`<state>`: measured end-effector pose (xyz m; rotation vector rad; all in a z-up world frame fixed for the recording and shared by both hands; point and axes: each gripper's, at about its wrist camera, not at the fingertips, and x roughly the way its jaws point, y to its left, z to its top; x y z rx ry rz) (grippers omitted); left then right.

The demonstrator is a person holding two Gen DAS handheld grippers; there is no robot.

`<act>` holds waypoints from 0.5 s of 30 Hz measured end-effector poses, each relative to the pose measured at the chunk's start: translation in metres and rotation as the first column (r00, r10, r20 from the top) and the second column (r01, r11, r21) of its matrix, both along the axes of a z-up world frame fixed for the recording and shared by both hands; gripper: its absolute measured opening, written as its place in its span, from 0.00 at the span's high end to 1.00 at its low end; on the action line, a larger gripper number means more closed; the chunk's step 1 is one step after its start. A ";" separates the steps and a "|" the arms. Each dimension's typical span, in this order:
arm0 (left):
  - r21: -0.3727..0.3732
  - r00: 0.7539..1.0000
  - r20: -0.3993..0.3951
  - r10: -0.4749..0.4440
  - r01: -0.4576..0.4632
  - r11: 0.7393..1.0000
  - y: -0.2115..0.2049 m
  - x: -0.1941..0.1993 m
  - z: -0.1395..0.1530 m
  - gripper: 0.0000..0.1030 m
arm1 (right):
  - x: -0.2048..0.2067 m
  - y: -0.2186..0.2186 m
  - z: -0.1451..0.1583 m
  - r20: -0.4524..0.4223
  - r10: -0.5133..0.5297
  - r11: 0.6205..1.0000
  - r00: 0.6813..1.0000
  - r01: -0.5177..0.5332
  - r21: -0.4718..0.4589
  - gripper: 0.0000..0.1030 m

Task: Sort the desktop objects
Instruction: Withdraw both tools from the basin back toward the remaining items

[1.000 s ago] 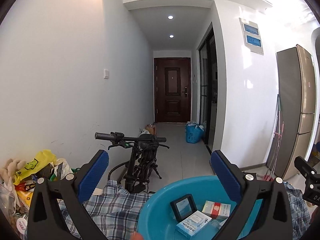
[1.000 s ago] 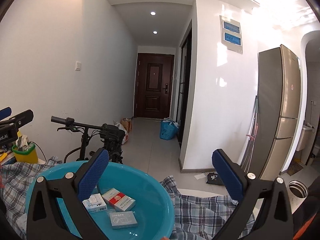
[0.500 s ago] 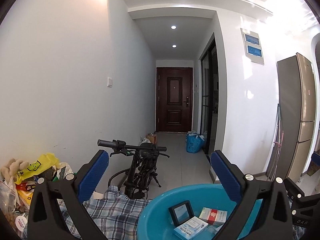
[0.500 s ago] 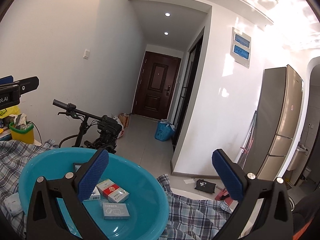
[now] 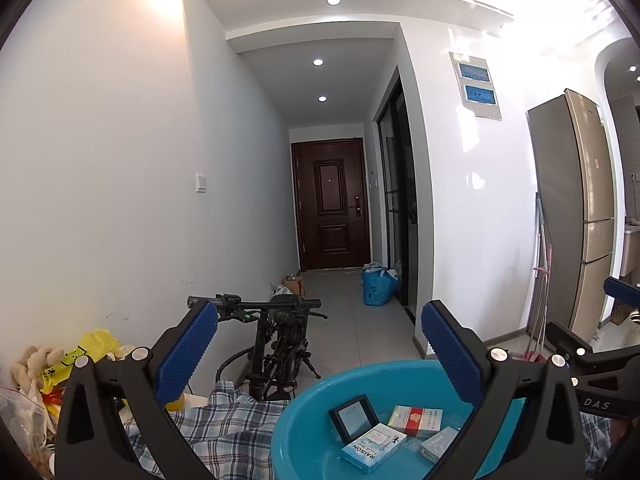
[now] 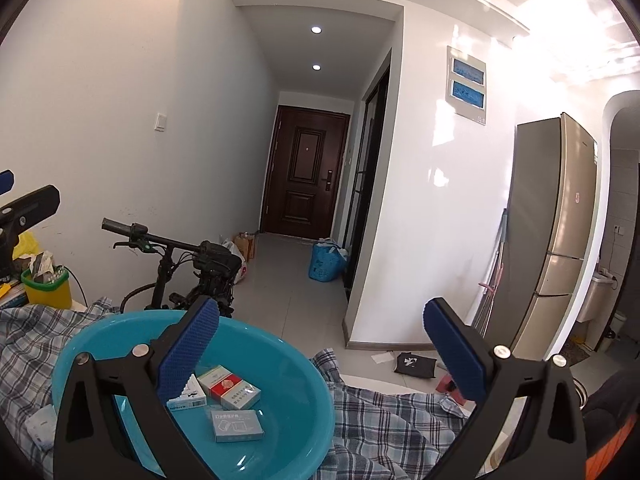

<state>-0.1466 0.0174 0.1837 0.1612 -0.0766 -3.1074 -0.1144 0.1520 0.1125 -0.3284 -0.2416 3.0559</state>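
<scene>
- Between the blue pads of the left gripper (image 5: 320, 352) nothing is held; its jaws stand wide apart, raised above the cloth-covered worktop.
- Likewise the right gripper (image 6: 320, 354) is spread wide with nothing between its pads, its left pad hanging over the near side of the basin.
- Just below both grippers sits a round turquoise basin (image 5: 304, 420) (image 6: 280, 344), resting on the checked cloth.
- Inside the basin lie four small things, close together on its floor: a red-and-white pack (image 5: 416, 421) (image 6: 229, 387), a blue-and-white box marked RAISON (image 5: 374, 448) (image 6: 188, 398), a pale grey-blue box (image 5: 439, 442) (image 6: 237, 425), and a small black-framed square item (image 5: 352, 417) propped up at a tilt.
- The RAISON box touches the red-and-white pack in the right wrist view; the grey-blue box lies just beside them, nearer the basin's front wall.
- A blue-and-white plaid cloth (image 5: 224, 420) (image 6: 380, 420) covers the worktop, rumpled around the basin.
- At the worktop's left edge are a yellow bag (image 5: 86, 354), a plush toy (image 5: 34, 364) and a yellow-green tub (image 6: 46, 290) stuffed with small items.
- Beyond the worktop's far edge stands a black bicycle (image 5: 276, 344) (image 6: 188, 272) on a grey tiled floor.
- Farther off, a white corridor leads to a dark brown door (image 5: 332, 208) (image 6: 306, 176); a blue bag (image 5: 376, 286) (image 6: 326, 262) sits on the floor, and a tall fridge (image 5: 576, 216) (image 6: 556, 232) stands at the right.
</scene>
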 end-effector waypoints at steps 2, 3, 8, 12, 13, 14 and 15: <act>0.028 1.000 -0.009 -0.014 0.014 0.999 -0.003 0.012 0.005 0.00 | 0.006 0.004 0.000 0.021 0.011 1.000 1.000 -0.011 -0.029 0.01; 0.034 1.000 -0.014 -0.018 0.019 0.999 -0.004 0.017 0.007 0.00 | 0.009 0.005 0.000 0.026 0.014 0.999 1.000 -0.013 -0.036 0.03; 0.016 1.000 0.030 0.000 -0.001 1.000 -0.004 0.041 0.011 0.00 | 0.044 0.012 0.005 0.006 0.044 0.996 0.999 -0.043 -0.079 0.04; 0.009 1.000 0.027 0.008 -0.008 1.000 -0.003 0.062 0.012 0.00 | 0.071 0.011 0.007 -0.005 0.083 0.992 0.997 -0.083 -0.098 0.04; 0.009 1.000 0.007 -0.009 0.009 1.000 -0.002 0.069 0.013 0.00 | 0.075 0.010 0.009 -0.007 0.089 0.991 0.996 -0.089 -0.099 0.04; 0.007 1.000 -0.008 -0.012 0.012 1.000 -0.001 0.074 0.014 0.00 | 0.079 0.008 0.011 -0.006 0.095 0.991 0.996 -0.095 -0.100 0.04; 0.005 1.000 -0.020 -0.008 0.008 1.000 0.000 0.079 0.016 0.00 | 0.081 0.008 0.013 -0.004 0.096 0.991 0.995 -0.096 -0.098 0.04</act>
